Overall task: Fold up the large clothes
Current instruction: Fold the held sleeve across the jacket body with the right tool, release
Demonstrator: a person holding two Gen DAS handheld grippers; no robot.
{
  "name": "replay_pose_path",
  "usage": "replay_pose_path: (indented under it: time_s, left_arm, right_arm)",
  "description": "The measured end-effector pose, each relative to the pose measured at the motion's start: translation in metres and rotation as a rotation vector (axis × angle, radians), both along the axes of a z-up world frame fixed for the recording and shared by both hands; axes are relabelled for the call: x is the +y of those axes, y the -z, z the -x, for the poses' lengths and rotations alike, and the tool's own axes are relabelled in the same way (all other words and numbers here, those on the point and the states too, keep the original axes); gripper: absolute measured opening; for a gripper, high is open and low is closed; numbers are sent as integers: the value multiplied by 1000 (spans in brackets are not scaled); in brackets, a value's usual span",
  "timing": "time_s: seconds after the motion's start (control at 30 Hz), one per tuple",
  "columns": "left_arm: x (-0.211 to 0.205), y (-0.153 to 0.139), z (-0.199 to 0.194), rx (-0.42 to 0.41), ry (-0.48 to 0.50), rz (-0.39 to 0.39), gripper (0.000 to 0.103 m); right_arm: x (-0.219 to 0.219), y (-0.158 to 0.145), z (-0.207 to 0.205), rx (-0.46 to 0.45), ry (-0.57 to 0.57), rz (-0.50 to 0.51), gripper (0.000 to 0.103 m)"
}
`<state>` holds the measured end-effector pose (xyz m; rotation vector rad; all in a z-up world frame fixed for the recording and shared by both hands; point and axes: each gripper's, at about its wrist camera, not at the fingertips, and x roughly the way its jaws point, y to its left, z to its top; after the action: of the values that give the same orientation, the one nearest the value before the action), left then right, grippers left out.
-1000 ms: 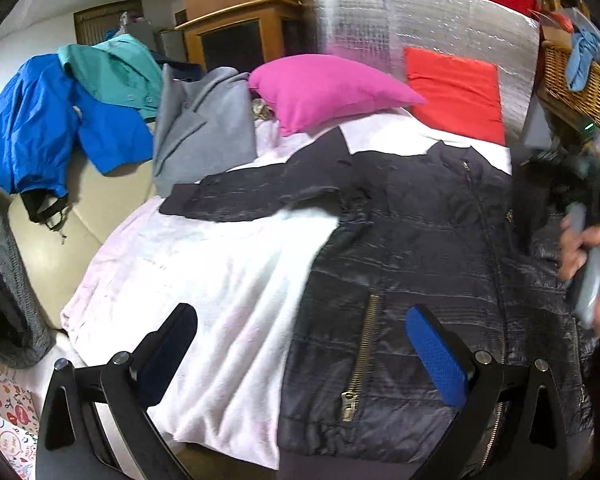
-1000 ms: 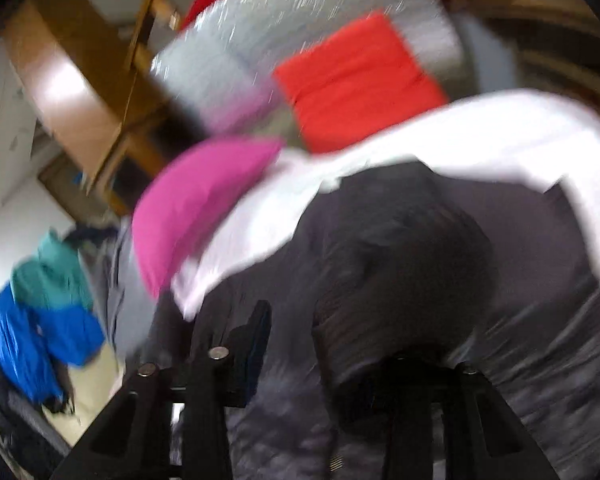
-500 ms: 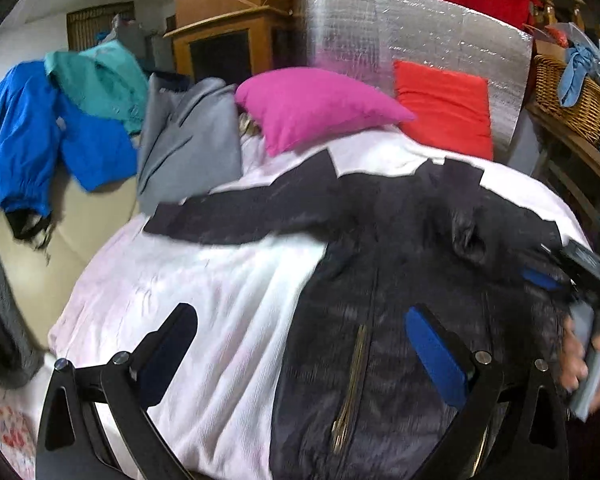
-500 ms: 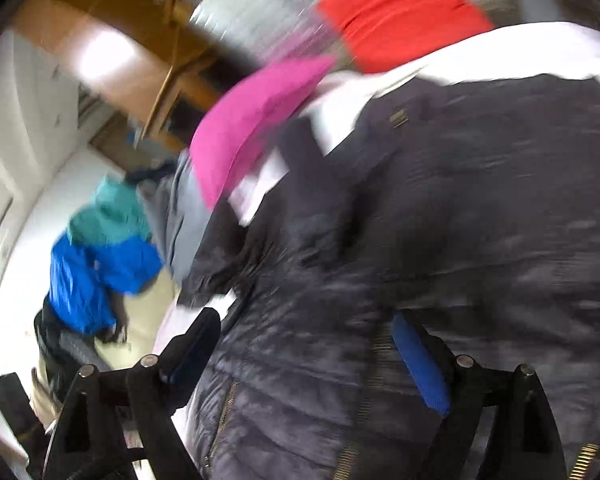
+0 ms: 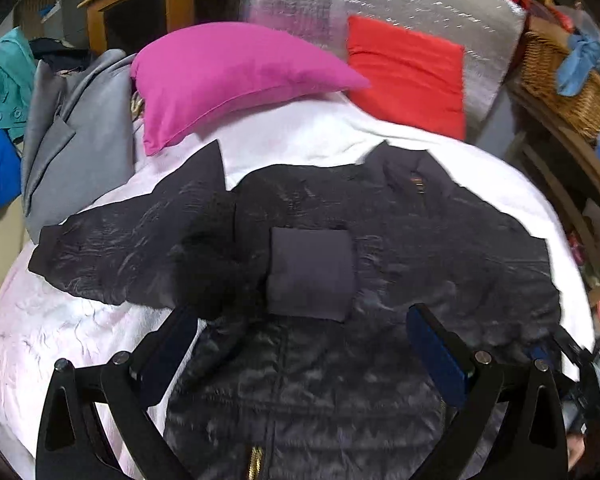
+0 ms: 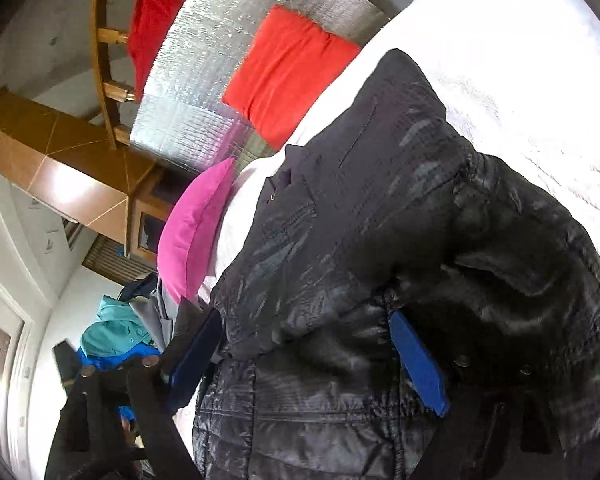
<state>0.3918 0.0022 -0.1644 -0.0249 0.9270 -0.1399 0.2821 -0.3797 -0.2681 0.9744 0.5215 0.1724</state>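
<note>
A black quilted jacket [image 5: 400,240] lies face up on a white bedspread [image 5: 80,320]. Its left sleeve [image 5: 120,248] stretches out to the left; the right sleeve is folded across the chest, its plain cuff [image 5: 310,274] at the middle. My left gripper [image 5: 300,340] is open and empty, low over the jacket's front zip. My right gripper [image 6: 306,360] is open, close over the jacket's folded right side [image 6: 360,272]; it also shows at the left wrist view's right edge [image 5: 572,364].
A pink pillow [image 5: 228,76] and a red pillow [image 5: 404,76] lean on a silver foil panel [image 5: 380,8] at the bed's head. A grey coat [image 5: 80,136] and teal and blue jackets [image 5: 0,92] lie at the left. A wicker basket [image 5: 560,68] stands at the right.
The right sleeve has been folded over the jacket's chest and let go. The right gripper has opened. The left gripper has moved forward over the jacket.
</note>
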Motion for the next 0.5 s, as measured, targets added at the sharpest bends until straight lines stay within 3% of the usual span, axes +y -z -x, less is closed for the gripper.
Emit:
replay_pose_path:
  time_s: [0.07, 0.13, 0.2, 0.5]
  left_arm:
    - [4, 7, -3, -3, -13, -2, 97]
    - [6, 18, -10, 12, -23, -25, 82]
    - [4, 31, -16, 50, -19, -45, 55]
    - [-22, 62, -37, 82, -42, -193, 53]
  right_arm:
    - [3, -1, -2, -11, -10, 37, 88]
    - [4, -3, -1, -26, -11, 62, 88]
    - [5, -1, 1, -42, -8, 81, 88]
    - [2, -2, 12, -60, -8, 100, 88]
